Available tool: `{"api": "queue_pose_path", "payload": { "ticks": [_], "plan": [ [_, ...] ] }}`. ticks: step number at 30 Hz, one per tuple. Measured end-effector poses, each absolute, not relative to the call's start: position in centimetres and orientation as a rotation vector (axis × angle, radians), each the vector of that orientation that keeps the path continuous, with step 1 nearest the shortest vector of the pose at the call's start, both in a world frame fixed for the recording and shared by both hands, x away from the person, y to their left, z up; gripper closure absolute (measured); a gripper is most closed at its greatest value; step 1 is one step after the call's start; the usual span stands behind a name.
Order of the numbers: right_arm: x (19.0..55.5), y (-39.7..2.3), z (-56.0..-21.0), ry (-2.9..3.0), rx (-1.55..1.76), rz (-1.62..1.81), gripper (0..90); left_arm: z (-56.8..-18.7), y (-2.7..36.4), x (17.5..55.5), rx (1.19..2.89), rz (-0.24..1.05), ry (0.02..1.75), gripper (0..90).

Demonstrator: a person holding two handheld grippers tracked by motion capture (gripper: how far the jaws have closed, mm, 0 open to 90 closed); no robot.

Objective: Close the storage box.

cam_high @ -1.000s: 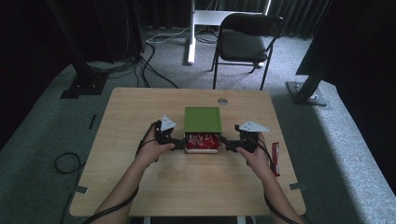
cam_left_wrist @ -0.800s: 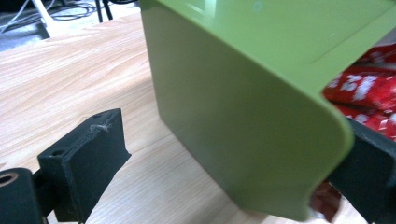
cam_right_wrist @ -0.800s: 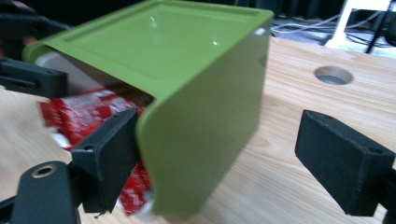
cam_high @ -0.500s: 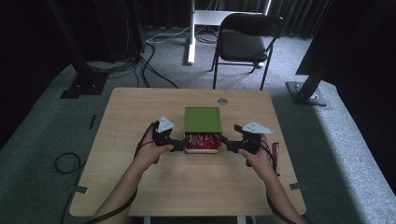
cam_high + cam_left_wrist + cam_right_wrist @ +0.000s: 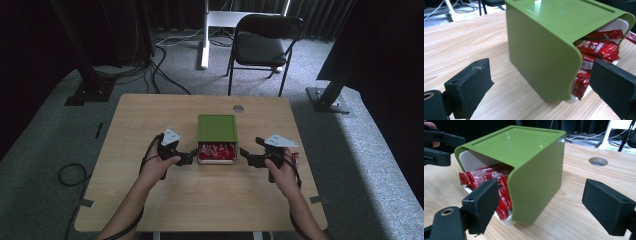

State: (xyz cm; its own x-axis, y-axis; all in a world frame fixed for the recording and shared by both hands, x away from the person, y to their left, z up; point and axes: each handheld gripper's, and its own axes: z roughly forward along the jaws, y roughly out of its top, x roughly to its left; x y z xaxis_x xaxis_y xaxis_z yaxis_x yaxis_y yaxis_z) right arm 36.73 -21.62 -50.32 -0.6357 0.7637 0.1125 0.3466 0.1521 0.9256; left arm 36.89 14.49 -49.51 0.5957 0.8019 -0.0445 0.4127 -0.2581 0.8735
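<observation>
A green box (image 5: pixel 216 128) stands mid-table, its white drawer (image 5: pixel 216 160) pulled out toward me and stuffed with red packets (image 5: pixel 216 151). My left gripper (image 5: pixel 189 156) is open at the drawer's left side, and my right gripper (image 5: pixel 247 157) is open at its right side. In the left gripper view the open left gripper (image 5: pixel 541 90) straddles the green box (image 5: pixel 541 50) near corner, with red packets (image 5: pixel 599 47) showing. In the right gripper view the open right gripper (image 5: pixel 545 205) frames the green box (image 5: pixel 534 167) beside the red packets (image 5: pixel 489 177). Neither touches the box.
The wooden table (image 5: pixel 150 120) has a round cable hole (image 5: pixel 238 108) behind the box. A small red thing (image 5: pixel 295 159) lies by my right hand. A black chair (image 5: pixel 265 45) and cables (image 5: pixel 165 45) are on the floor beyond the table.
</observation>
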Motion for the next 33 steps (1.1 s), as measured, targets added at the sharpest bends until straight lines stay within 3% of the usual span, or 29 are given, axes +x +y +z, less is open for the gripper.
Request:
{"api": "queue_pose_path", "payload": {
  "ticks": [33],
  "plan": [
    [34.5, -26.0, -53.7, 1.957, 1.215, 1.286, 13.5, -51.9, 21.4, 34.8, 1.851, 0.662, 1.209, 5.0]
  ]
}}
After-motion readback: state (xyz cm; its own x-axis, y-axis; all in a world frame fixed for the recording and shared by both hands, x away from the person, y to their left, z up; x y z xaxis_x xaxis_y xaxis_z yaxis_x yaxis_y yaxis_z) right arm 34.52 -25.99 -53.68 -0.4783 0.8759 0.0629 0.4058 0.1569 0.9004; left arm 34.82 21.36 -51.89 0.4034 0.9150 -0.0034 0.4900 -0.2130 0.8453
